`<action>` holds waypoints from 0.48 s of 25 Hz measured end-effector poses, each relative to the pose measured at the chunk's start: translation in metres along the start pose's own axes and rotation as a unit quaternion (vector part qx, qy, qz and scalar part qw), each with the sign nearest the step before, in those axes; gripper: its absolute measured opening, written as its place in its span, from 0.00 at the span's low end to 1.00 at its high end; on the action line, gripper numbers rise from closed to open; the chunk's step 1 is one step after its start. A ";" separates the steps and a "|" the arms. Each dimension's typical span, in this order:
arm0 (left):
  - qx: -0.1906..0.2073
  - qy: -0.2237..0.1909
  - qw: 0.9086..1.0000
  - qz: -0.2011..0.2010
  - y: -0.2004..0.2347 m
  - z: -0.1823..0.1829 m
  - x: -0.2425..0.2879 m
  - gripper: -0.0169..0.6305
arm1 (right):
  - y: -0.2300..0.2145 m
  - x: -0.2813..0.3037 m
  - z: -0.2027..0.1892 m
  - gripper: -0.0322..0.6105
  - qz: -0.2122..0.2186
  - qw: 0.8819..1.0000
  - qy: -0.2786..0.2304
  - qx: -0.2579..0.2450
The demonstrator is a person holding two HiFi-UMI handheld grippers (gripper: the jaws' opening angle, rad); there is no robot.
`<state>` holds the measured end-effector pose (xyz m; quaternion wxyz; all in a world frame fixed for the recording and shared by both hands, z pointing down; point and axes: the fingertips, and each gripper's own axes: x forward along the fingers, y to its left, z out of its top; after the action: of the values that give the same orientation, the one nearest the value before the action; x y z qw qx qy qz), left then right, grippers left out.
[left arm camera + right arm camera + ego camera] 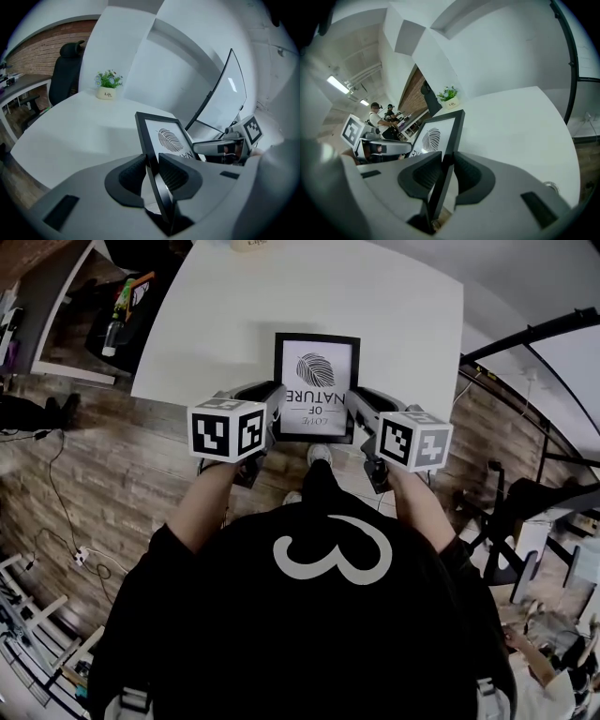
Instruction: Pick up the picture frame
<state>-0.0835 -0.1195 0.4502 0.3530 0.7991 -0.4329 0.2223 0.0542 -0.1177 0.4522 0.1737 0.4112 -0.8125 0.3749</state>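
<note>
A black picture frame (316,385) with a leaf print and lettering hangs in the air over the near edge of the white table (281,306). My left gripper (275,407) is shut on the frame's left edge, and my right gripper (354,409) is shut on its right edge. In the left gripper view the frame's black edge (152,154) runs between the two dark pads (176,173). The right gripper view shows the same on the other side, with the frame (440,140) clamped between the pads (424,176). The frame is tilted, its top edge away from me.
A small potted plant (108,85) stands at the table's far end. A black office chair (65,70) is beyond the table by a brick wall. Wooden floor lies under my feet, with shelves (103,315) and cables at the left. People (379,119) stand in the distance.
</note>
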 end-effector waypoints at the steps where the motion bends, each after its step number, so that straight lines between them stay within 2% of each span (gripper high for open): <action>1: 0.000 -0.003 1.000 0.000 -0.001 0.001 -0.003 0.17 | 0.002 -0.002 0.001 0.20 0.001 1.000 -0.003 -0.002; 6: 0.000 -0.017 1.000 -0.005 -0.015 0.001 -0.018 0.17 | 0.011 -0.019 0.005 0.20 0.008 1.000 -0.020 -0.013; 12: 0.027 -0.048 0.998 -0.005 -0.026 0.014 -0.041 0.17 | 0.027 -0.035 0.013 0.20 0.014 0.998 -0.048 -0.029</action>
<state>-0.0828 -0.0983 0.4041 0.3111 0.8202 -0.4392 0.1940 0.0537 -0.0987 0.4103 0.1409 0.4120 -0.8364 0.3329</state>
